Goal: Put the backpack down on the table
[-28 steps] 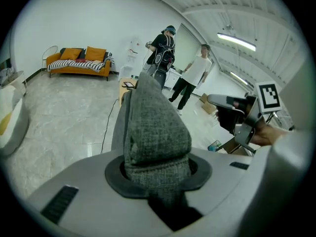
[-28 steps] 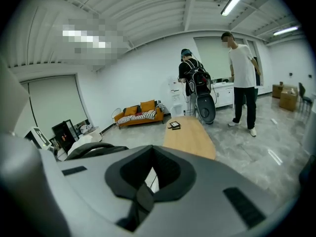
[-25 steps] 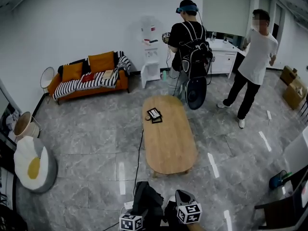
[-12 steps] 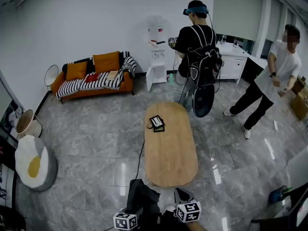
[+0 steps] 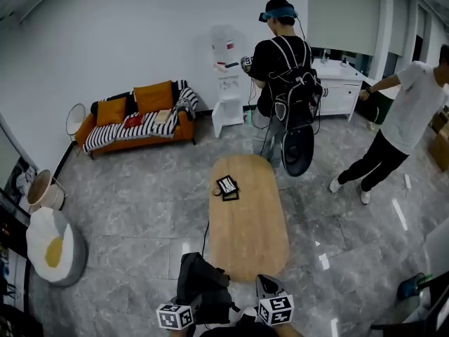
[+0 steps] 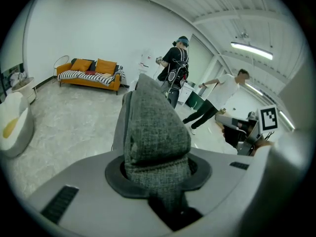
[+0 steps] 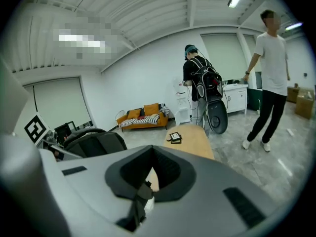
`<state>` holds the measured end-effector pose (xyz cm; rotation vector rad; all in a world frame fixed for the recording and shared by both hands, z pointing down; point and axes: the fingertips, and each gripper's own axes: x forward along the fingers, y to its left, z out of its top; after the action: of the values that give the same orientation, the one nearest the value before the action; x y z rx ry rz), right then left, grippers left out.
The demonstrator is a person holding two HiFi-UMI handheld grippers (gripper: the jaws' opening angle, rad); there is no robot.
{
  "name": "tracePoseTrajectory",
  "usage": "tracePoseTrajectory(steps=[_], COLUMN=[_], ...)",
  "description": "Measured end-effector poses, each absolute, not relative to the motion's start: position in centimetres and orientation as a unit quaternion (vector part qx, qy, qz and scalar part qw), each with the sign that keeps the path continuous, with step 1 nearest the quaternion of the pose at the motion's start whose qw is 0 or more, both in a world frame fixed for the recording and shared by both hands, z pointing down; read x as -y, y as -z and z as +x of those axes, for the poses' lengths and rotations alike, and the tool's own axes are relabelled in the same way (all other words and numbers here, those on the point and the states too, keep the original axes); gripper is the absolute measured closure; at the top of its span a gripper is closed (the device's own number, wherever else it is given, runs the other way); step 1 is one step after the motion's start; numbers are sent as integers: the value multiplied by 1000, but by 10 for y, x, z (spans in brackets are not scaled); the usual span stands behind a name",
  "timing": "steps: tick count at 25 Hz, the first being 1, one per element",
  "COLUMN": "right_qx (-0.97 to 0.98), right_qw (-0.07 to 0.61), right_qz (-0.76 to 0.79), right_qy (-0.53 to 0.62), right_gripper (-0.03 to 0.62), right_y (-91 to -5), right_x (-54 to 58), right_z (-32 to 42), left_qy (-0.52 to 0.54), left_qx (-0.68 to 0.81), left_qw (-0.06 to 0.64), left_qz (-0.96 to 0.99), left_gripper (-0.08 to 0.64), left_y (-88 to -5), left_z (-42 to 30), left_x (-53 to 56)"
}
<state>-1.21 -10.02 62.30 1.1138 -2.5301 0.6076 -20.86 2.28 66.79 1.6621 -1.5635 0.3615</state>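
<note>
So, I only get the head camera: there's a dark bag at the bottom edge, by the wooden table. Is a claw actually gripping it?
Observer: Yes. The left gripper view shows the left claw shut on a grey woven strap of the backpack.
Operator: And is it over the table?
Observer: Not yet. In the right gripper view, bare floor shows between the backpack and the table.

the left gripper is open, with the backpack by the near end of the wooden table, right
No, the left gripper is not open: the left gripper view shows its jaws shut on grey fabric of the backpack. The backpack is by the near end of the wooden table.
</note>
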Motion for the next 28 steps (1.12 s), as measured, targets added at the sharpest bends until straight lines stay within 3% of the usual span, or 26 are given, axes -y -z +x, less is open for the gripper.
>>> tracePoseTrajectory(steps=[11, 20, 28], right_qx=[876, 869, 857], right_qw=[152, 162, 174], right_qz=[403, 416, 437], right_qy=[-215, -214, -210], right_gripper=[582, 582, 583], right_y=[-625, -635, -639], right_x=[127, 148, 206], right_z=[11, 19, 8], left_qy=[-106, -157, -164], left_qx=[633, 602, 575], left_qw=[398, 356, 359], left_qz=[655, 698, 716], left_gripper=[439, 440, 442], left_y=[-644, -641, -653], left_z=[-226, -211, -228], left_x=[37, 104, 176])
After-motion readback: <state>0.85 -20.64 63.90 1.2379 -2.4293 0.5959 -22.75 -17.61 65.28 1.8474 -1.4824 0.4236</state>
